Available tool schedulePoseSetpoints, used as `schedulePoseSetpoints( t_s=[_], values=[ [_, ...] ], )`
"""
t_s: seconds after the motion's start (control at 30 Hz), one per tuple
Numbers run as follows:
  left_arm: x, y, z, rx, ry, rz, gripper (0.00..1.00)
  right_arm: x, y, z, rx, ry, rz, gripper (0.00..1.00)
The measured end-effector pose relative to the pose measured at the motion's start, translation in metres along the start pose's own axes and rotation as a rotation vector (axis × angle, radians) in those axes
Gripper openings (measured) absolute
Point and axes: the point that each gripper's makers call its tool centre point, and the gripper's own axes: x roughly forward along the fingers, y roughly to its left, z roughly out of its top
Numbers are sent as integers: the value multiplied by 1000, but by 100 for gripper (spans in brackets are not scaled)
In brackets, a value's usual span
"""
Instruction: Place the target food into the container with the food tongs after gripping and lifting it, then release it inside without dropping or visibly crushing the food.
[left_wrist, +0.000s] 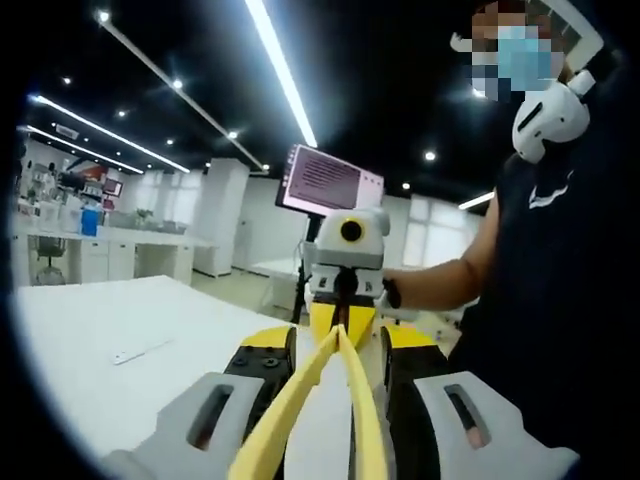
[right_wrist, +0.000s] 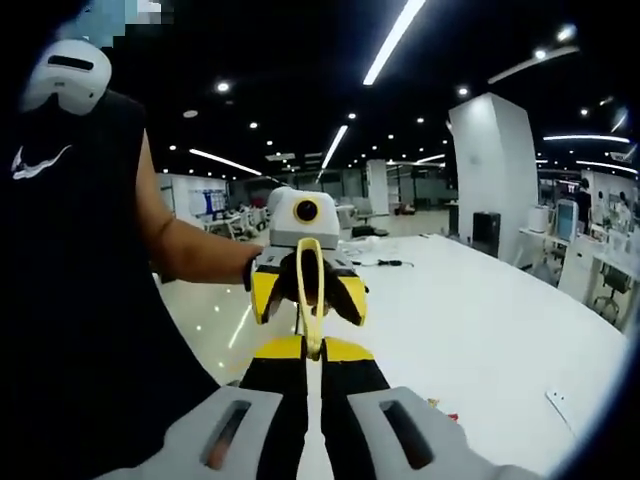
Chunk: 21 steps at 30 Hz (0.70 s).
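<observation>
Two holders: left gripper and right gripper clasp the spread food tongs, lying six-to-twelve (hinge at twelve, left gripper view).

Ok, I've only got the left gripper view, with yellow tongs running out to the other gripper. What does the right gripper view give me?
Observer: There the food tongs come end-on, their near end seemingly pinched at the right gripper, the far end at the left gripper.
Operator: What's on the table that side?
Observer: A black cable lies on the white table, beyond the left gripper.
Operator: Anything closer in?
Observer: A small red item on the table beside the right gripper's jaws, too small to identify.
</observation>
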Motion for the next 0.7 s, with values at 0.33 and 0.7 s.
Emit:
schedulePoseSetpoints(
  t_s=[0.33,0.7],
  values=[
    [0,-3,7,-10,-22,-15,14,3,2,7,6,-25,11,2],
    [0,-1,3,-11,0,-27,14,2,3,9,2,-20,20,1]
  ],
)
